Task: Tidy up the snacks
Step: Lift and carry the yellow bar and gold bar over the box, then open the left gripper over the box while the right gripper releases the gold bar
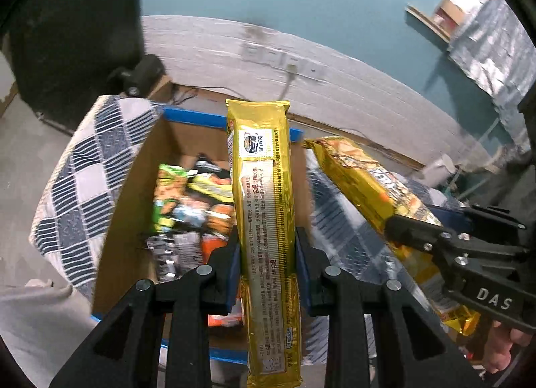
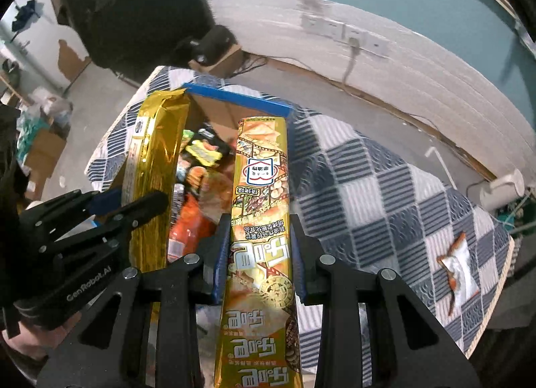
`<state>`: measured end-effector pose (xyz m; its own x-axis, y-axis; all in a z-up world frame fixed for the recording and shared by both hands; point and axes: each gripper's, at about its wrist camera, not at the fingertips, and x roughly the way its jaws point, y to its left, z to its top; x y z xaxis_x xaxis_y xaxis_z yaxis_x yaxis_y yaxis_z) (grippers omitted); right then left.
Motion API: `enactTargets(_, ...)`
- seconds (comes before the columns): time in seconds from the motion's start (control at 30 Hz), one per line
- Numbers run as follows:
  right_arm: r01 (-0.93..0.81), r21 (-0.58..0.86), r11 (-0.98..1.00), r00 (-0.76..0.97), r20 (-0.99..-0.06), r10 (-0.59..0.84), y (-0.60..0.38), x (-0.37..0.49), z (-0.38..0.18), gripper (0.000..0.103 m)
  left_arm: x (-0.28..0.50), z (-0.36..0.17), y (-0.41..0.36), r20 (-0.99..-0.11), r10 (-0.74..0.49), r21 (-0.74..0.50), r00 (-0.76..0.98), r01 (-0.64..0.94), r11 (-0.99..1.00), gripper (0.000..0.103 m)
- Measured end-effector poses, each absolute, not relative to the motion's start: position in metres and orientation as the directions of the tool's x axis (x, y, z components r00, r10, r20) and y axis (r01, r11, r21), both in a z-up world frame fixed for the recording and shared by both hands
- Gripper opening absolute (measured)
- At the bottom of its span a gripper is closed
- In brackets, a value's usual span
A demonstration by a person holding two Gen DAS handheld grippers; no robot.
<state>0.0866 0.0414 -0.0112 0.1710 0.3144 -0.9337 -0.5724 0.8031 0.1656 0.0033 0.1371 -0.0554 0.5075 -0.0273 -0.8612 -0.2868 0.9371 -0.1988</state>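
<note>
Big picture first: a checked blue-and-white blanket (image 2: 385, 180) covers the surface, whether a bed or a table I cannot tell, and on it sits an open cardboard box (image 1: 124, 213) with blue-taped edges, already holding a jumble of bright snack packets (image 1: 187, 207). Both hands are loaded and hovering right at that box. The left gripper (image 1: 267, 254) is pinching a long gold pack (image 1: 264, 220) about mid-length, back seam and small print facing the camera, its far end reaching out over the box opening. The right gripper (image 2: 259, 250) is clamped on a second long pack (image 2: 261, 220), the one with the printed film-strip front, also gripped around the middle, its far end over the box's right-hand part near the far blue rim. In the left view that second pack sits just beside the first, off to the right and angled. The step looks like dropping both packs in, and the trick is order: one pack at a time, so the two grippers don't crowd each other over a narrow opening. These packs are long and probably hold brittle biscuits, so lay each along the box's long side, lower it until it rests on the packets beneath, then release; don't let go from height. Keep the squeeze light. Smallest item: one orange-and-white sachet (image 2: 457, 267) lies alone on the blanket, well apart to the right, waiting to be collected
</note>
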Motion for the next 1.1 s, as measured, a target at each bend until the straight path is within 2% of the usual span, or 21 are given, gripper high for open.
enactTargets(0.5,-0.621,0.147,0.769,0.110,-0.956,0.272,0.118,0.095,-0.046,0.031,0.012,-0.098,0.214,-0.898,0.017,-0.195,0.440,-0.432,0.881,0.029)
enactTargets(0.63,-0.608,0.171,0.775,0.088,-0.956,0.280,0.126,0.099,-0.055,0.036,0.016,-0.104,0.220,-0.900,0.024,-0.199,0.436,-0.459,0.866,0.030)
enactTargets(0.77,-0.597,0.184,0.781,0.087,-0.953,0.291,0.124,0.103,-0.054,0.036,0.014,-0.104,0.225,-0.901,0.024,-0.209,0.433,-0.481,0.852,0.053)
enactTargets(0.9,-0.580,0.187,0.793,0.092,-0.952,0.292,0.119,0.107,-0.052,0.038,0.013,-0.100,0.220,-0.899,0.032,-0.200,0.436,-0.477,0.856,0.062)
enactTargets(1.1,-0.569,0.170,0.805,0.107,-0.955,0.277,0.104,0.106,-0.051,0.040,0.013,-0.093,0.203,-0.898,0.025,-0.189,0.439,-0.435,0.880,0.066)
